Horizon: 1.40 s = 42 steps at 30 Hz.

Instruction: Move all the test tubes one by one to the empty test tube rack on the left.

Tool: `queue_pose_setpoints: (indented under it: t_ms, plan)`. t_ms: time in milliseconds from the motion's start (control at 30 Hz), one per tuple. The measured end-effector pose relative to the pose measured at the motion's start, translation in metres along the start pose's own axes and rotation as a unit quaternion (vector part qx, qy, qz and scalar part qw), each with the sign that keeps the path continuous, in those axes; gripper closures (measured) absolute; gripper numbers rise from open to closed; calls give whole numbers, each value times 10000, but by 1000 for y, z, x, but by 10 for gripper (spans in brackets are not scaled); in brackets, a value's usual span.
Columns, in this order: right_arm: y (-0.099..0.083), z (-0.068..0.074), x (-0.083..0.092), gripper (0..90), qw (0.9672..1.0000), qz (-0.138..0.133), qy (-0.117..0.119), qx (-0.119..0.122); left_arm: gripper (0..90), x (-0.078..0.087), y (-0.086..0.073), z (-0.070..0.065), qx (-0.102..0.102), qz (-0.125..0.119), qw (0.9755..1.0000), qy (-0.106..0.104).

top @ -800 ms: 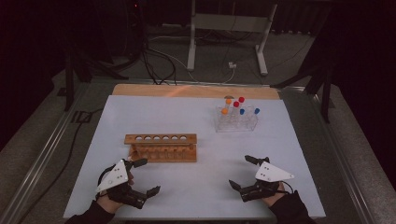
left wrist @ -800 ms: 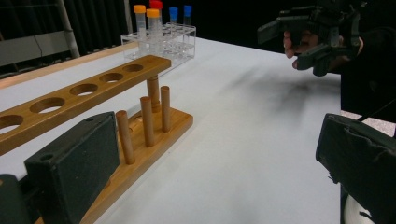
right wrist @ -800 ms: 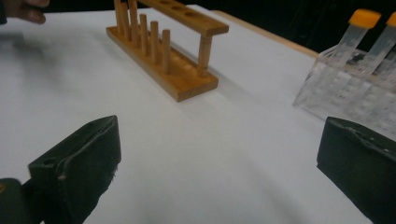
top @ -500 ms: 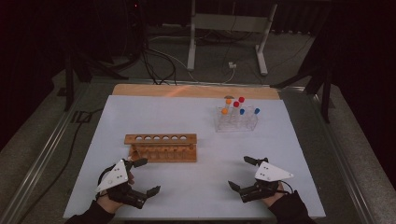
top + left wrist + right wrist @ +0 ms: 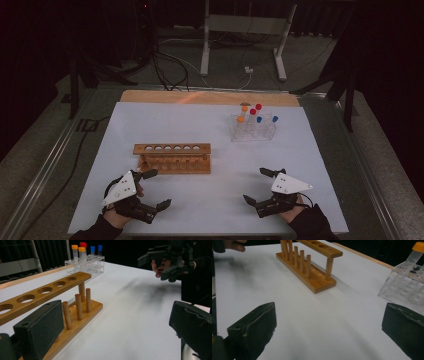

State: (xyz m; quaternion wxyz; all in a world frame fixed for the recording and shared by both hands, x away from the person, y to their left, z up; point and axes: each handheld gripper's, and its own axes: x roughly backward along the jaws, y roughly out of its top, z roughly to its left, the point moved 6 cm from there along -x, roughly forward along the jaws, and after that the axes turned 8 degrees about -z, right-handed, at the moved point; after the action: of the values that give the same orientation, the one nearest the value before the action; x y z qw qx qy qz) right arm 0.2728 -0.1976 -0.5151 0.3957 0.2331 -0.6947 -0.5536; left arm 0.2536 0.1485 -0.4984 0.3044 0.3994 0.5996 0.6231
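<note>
Both grippers sit low at the near edge of the table, jaws spread wide with nothing between them: the left gripper (image 5: 152, 189) is near-left, just short of the wooden rack (image 5: 172, 158), and the right gripper (image 5: 260, 186) is near-right with bare white table (image 5: 170, 120) ahead of it. From the left gripper view the wooden rack is right there beside the jaw, holes empty, pegs standing along its base. Going outward, the clear rack (image 5: 253, 129) sits far-right, well apart from both hands, holding the tubes (image 5: 252, 118) upright, with orange, red and blue caps. My read is the job is moving tubes from the clear rack to the wooden one, and nothing's started yet. So the right gripper looks like the one to go, since it's on that side. I'd come in level, pick an outer tube so the jaws don't bump its neighbours, pinch the body below the cap, and lift straight up before swinging left. The clear rack looks light, so a crooked pull could drag or tip it.
</note>
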Motion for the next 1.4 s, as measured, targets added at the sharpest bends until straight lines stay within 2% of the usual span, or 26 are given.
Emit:
queue_pose_setpoints:
  t_ms: [300, 500, 600, 633, 900, 1100, 1400]
  plan:
    - [7, 7, -2, 0, 9999, 77, 66, 71, 6, 2, 0, 0, 6, -25, 10000, 16]
    - [30, 9, -3, 0, 9999, -132, 86, -42, 5, 3, 0, 0, 6, -32, 10000, 49]
    - [37, 8, -3, 0, 9999, -143, 57, -18, 5, 4, 0, 0, 22, -55, 10000, 70]
    - [44, 5, -3, 0, 9999, -148, -12, 75, 6, 4, 0, 1, 21, -52, 10000, 76]
    - [67, -10, -5, 0, 9992, -307, -182, 181, 6, 4, 0, 1, 38, -50, 9999, 89]
    - [75, -21, -6, 0, 9987, -411, -272, 139, 6, 4, 0, 1, 53, -55, 9999, 84]
    - [89, -49, -6, 0, 9964, -569, -634, 33, 6, 4, 0, 1, 65, -69, 9999, 70]
